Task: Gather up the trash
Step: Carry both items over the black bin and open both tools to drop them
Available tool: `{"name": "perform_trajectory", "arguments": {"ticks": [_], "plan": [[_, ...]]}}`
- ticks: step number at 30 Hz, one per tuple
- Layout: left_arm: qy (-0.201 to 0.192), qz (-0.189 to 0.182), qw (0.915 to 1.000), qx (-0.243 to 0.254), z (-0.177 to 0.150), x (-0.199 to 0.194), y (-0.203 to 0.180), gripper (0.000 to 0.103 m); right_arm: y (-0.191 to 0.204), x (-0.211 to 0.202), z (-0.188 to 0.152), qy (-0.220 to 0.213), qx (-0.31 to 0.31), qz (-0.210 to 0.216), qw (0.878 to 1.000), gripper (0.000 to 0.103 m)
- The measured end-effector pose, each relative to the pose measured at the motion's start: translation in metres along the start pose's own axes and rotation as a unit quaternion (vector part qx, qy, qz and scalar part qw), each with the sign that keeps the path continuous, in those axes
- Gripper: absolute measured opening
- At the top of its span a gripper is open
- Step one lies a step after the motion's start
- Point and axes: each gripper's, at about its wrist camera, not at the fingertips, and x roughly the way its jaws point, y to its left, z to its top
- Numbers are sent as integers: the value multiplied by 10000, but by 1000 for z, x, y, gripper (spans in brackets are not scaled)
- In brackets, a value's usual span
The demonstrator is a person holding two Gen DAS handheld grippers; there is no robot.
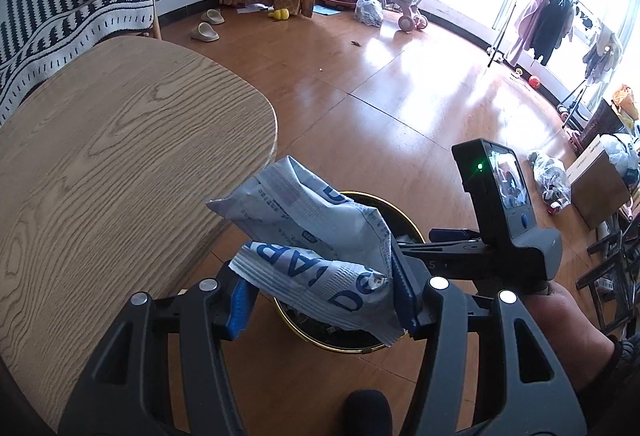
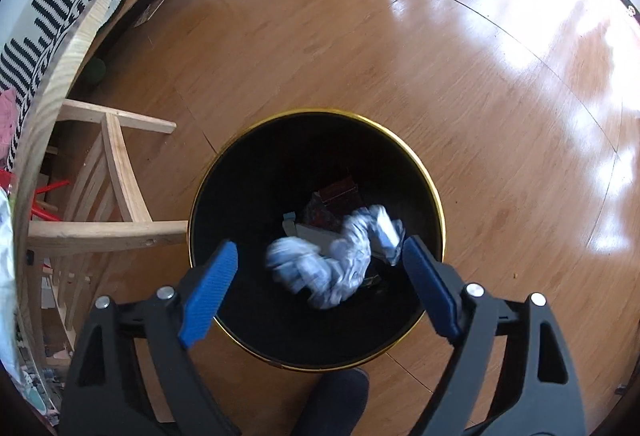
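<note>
My left gripper [image 1: 324, 292] is shut on a crumpled white and blue plastic wrapper [image 1: 316, 248] and holds it above the black bin with a gold rim [image 1: 320, 344]. The right gripper's body [image 1: 500, 212] shows to its right. My right gripper [image 2: 316, 276] is open over the same bin [image 2: 438, 212]. A blurred, crumpled white and blue wrapper [image 2: 340, 264] is between its blue pads, in the air or inside the bin. Darker trash [image 2: 332, 204] lies at the bin's bottom.
A round wooden table [image 1: 120, 164] stands left of the bin, its edge [image 2: 52, 84] and a wooden chair [image 2: 120, 196] beside it. A striped sofa [image 1: 60, 16], slippers [image 1: 206, 32], bags, toys and a clothes rack [image 1: 552, 20] lie farther off.
</note>
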Motion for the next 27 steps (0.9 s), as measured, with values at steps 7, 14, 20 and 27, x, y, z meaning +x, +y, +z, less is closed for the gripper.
{"name": "perform_trajectory", "arguments": {"ticks": [7, 14, 20, 27], "plan": [[81, -100, 9999, 115, 2, 9, -1, 55, -12, -10, 3, -90, 222, -109, 9997, 83], [172, -342, 9990, 230, 3, 25, -13, 56, -41, -34, 5, -416, 723, -391, 9957, 83], [106, -441, 9981, 416, 6, 42, -23, 80, -64, -54, 5, -712, 1087, -447, 9905, 84], [-24, -338, 9993, 159, 11, 33, -5, 89, -49, -63, 6, -809, 971, -451, 9910, 84]]}}
